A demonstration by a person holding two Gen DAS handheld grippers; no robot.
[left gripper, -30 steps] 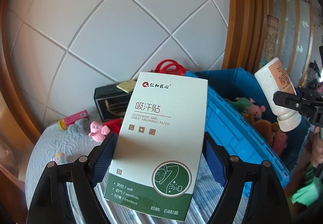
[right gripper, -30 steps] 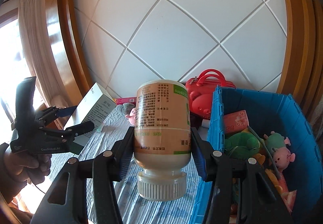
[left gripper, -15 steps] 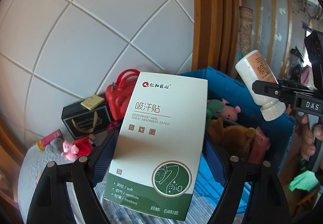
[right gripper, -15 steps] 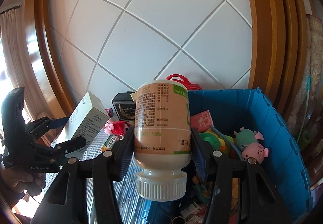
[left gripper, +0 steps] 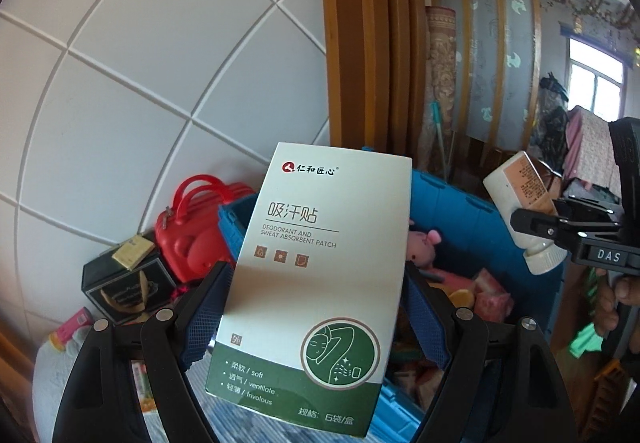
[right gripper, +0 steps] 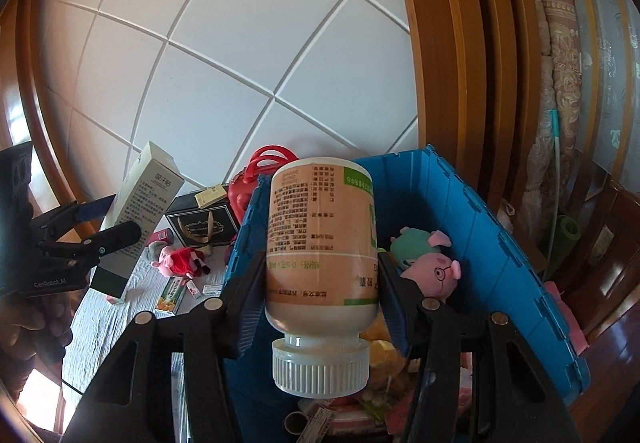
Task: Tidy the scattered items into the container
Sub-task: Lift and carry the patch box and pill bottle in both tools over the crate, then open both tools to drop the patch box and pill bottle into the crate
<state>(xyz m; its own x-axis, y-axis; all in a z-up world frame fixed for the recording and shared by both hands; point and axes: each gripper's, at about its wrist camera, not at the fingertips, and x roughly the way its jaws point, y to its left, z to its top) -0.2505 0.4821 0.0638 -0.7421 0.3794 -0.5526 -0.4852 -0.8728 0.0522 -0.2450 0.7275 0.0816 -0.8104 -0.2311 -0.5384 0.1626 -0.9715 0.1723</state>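
My left gripper point(left gripper: 316, 295) is shut on a white and green deodorant patch box point(left gripper: 320, 275), held over the near left corner of the blue crate point(left gripper: 452, 203). My right gripper point(right gripper: 320, 279) is shut on a tan pill bottle point(right gripper: 320, 239), cap toward the camera, held above the blue crate point(right gripper: 472, 227). The bottle point(left gripper: 524, 203) and right gripper point(left gripper: 568, 231) also show in the left wrist view, the box point(right gripper: 140, 211) and left gripper point(right gripper: 92, 239) in the right wrist view. Plush pigs point(right gripper: 432, 267) lie in the crate.
On the grey cloth left of the crate lie a red-dressed pig plush point(right gripper: 180, 259), small packets point(right gripper: 172, 295), a black box point(right gripper: 200, 223) and a red toy case point(right gripper: 256, 179). A white panelled wall and wooden frame stand behind.
Both grippers have swung right with their loads, from over the cloth to over the blue crate. The crate now fills more of both views.
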